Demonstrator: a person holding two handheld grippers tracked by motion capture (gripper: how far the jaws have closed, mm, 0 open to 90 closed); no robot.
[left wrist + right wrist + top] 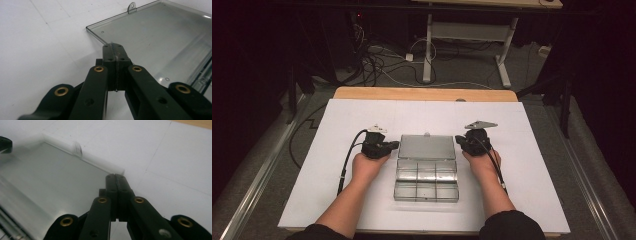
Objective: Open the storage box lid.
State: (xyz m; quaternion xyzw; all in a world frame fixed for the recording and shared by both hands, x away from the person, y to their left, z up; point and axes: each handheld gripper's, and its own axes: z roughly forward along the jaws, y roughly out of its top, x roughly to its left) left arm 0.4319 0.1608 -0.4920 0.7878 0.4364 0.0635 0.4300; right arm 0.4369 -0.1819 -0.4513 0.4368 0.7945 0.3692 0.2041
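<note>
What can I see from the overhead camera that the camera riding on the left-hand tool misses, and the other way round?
The high view takes in the person's two hands, the right gripper, the clear plastic box's divided compartments, the wooden table edge and floor cables.

The left gripper view adds close detail: brass pins on the black jaws and the lid's small latch tab.

Both show the shut left gripper at the opened clear lid, on the white table cover.

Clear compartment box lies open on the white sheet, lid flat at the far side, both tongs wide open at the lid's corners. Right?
Not quite. Both gripper views show the left tongs and right tongs shut, empty, jaws pressed together. The rest holds: the box lies open, lid flat at the far side.
</note>
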